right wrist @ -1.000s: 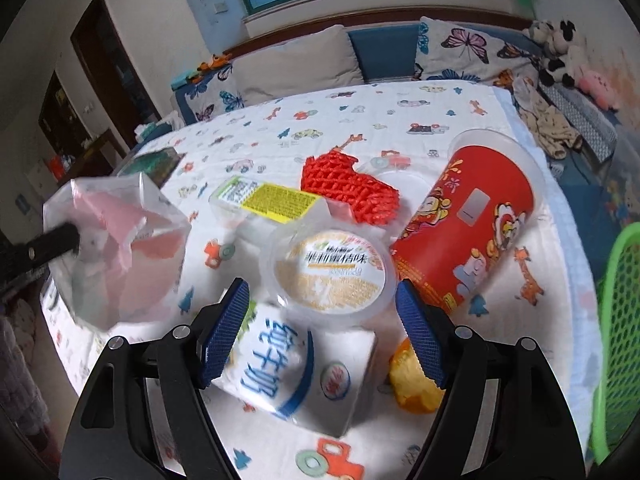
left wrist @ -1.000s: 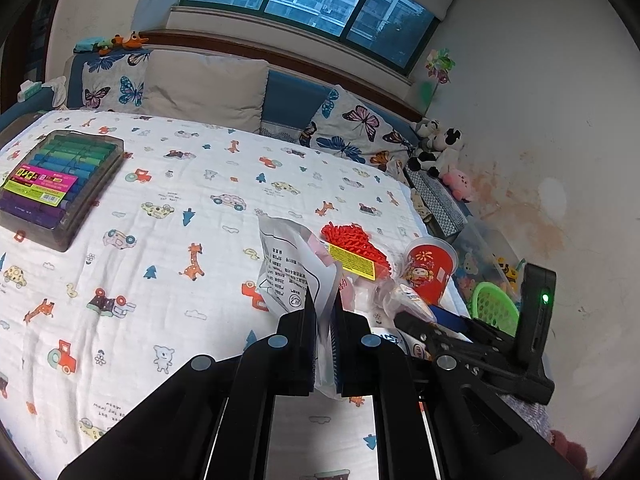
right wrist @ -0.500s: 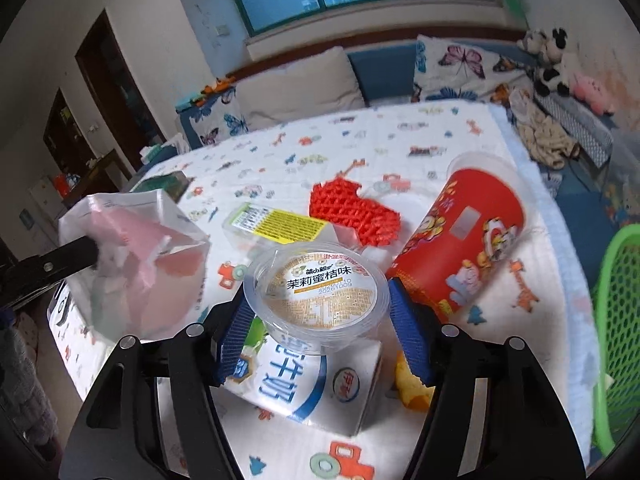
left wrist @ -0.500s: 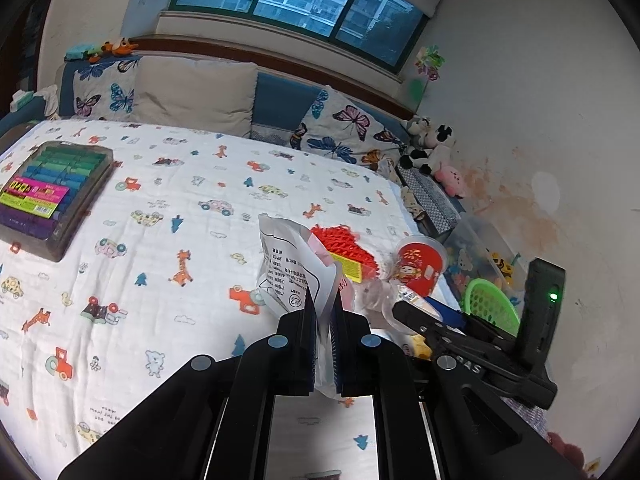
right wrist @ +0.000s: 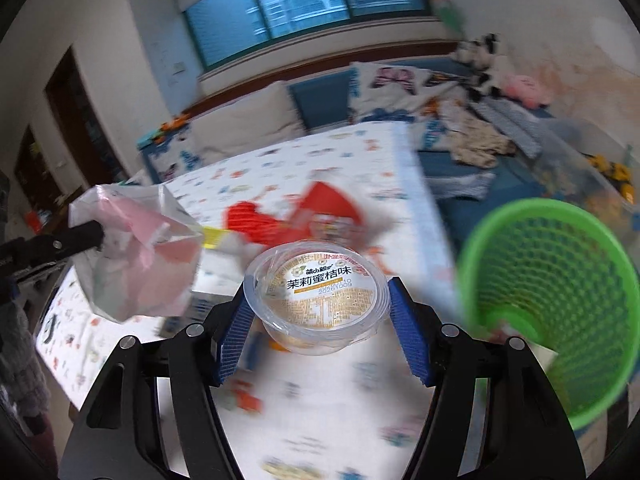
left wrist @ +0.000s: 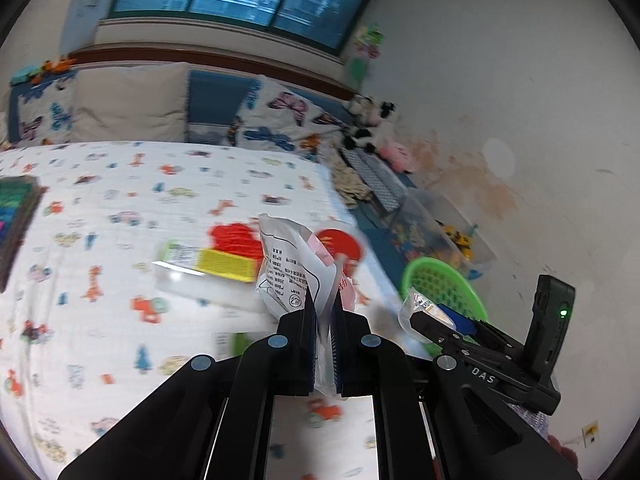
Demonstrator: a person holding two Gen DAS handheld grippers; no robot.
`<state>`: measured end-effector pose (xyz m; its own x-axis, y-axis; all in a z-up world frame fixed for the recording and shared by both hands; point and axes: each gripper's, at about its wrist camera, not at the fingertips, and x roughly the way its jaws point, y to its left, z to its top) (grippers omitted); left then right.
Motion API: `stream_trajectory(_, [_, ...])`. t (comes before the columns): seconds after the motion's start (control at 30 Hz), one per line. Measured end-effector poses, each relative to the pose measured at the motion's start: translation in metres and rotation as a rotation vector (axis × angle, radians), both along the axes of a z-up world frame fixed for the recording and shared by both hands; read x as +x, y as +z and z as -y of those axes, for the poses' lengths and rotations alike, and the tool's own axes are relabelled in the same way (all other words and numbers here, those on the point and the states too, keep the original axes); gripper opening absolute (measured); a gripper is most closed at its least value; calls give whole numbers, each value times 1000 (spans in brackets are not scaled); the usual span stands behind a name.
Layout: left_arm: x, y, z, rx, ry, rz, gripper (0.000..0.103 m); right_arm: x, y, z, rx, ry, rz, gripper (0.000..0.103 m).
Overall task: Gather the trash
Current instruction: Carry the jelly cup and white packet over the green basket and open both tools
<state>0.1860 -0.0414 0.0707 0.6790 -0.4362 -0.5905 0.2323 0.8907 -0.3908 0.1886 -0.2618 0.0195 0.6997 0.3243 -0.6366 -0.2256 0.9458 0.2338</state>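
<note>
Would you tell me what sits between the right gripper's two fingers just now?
In the right wrist view, a clear plastic cup with a printed lid sits clamped between the right gripper fingers, lifted off the bed beside the green basket.

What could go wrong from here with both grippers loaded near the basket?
1. The right gripper holds the round plastic cup only by its sides; it could slip out short of the green basket.
2. The left gripper pinches just one edge of the floppy bag; it may swing and miss the basket rim.
</note>
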Motion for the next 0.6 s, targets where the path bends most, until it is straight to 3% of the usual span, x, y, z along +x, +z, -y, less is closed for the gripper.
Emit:
stream_trajectory(0.33, [18, 8, 89, -4, -167, 14, 7, -17, -20, 110, -62, -216, -51, 66])
stream_trajectory(0.6, [36, 9, 159, 38, -271, 33, 7, -15, -42, 165, -59, -323, -110, 67])
